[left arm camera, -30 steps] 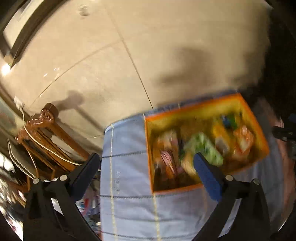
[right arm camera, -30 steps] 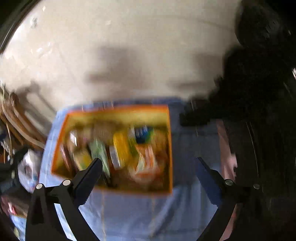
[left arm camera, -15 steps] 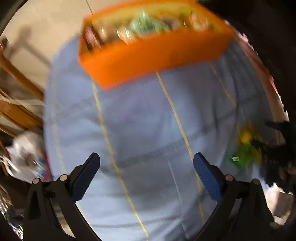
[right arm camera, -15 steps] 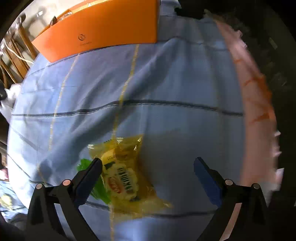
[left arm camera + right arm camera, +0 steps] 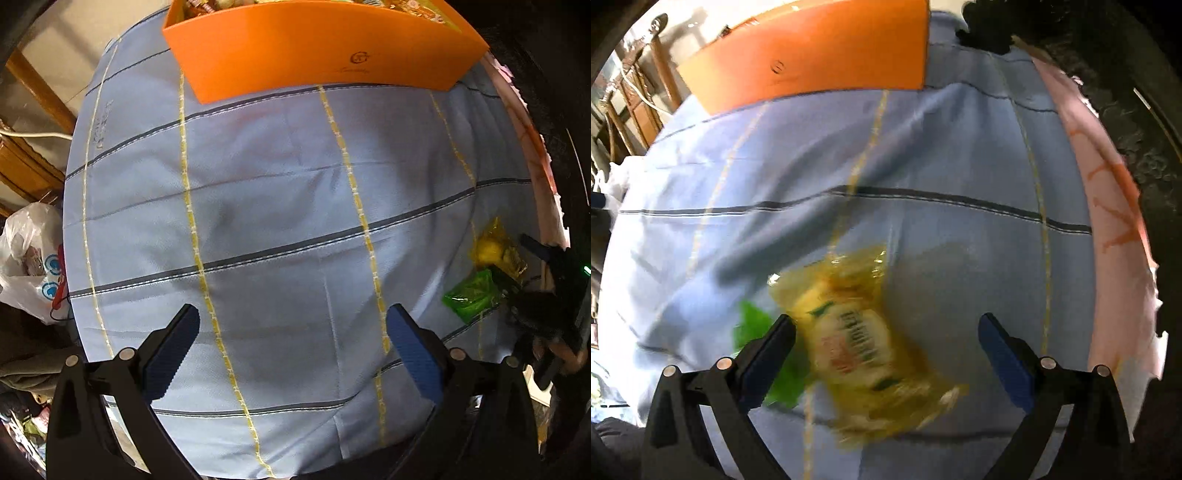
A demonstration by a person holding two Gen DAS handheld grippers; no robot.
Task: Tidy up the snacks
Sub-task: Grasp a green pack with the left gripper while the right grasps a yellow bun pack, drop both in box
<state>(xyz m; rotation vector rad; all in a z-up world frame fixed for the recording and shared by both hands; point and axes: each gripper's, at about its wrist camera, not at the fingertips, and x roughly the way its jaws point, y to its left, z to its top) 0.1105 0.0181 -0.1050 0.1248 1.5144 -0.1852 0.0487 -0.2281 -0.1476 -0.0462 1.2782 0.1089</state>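
An orange box full of snack packets stands at the far side of a blue checked tablecloth. A yellow snack packet lies on the cloth between the fingers of my right gripper. Its jaws are closing, but the pads do not press on the packet. A green packet lies partly under the left finger. My left gripper hangs open over bare cloth, pointing straight down. Its view shows the yellow packet and green packet at the right edge.
A white plastic bag and wooden furniture sit beyond the table's left edge. A pink cloth hangs along the right edge. The orange box stands well behind the packets.
Both grippers dropped from above the orange box to low over the cloth. The yellow packet now looms larger and lies further in between the right fingers. The left gripper has held still lately.
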